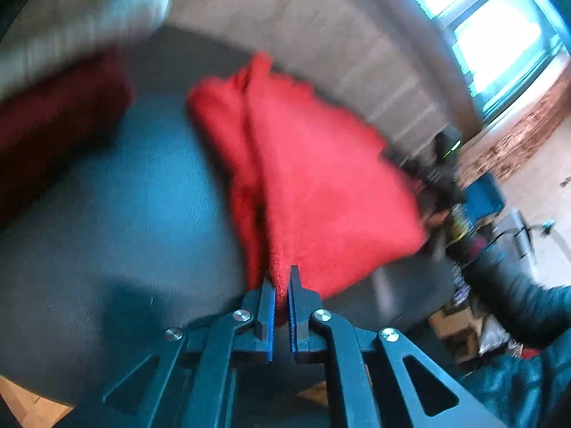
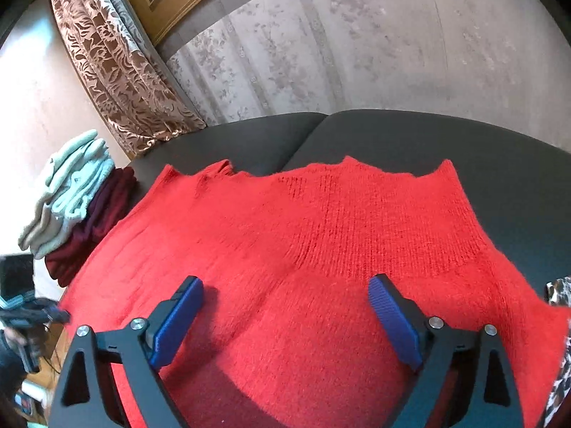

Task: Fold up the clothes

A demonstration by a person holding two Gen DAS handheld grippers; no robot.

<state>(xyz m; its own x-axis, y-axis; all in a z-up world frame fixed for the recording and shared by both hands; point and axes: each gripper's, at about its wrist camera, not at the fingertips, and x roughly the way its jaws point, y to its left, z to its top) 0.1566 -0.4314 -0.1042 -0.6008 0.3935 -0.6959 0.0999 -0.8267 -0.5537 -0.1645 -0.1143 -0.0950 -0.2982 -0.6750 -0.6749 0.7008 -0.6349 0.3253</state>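
One red sweater, pinched in left gripper

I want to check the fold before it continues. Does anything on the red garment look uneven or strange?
Nothing looks damaged. The red sweater lies mostly flat on the dark table, but its far edge is wavy, with small peaks. The left gripper pinches one part; the right gripper is open above it.

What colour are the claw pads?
Blue, ribbed pads; clearest in the right wrist view.
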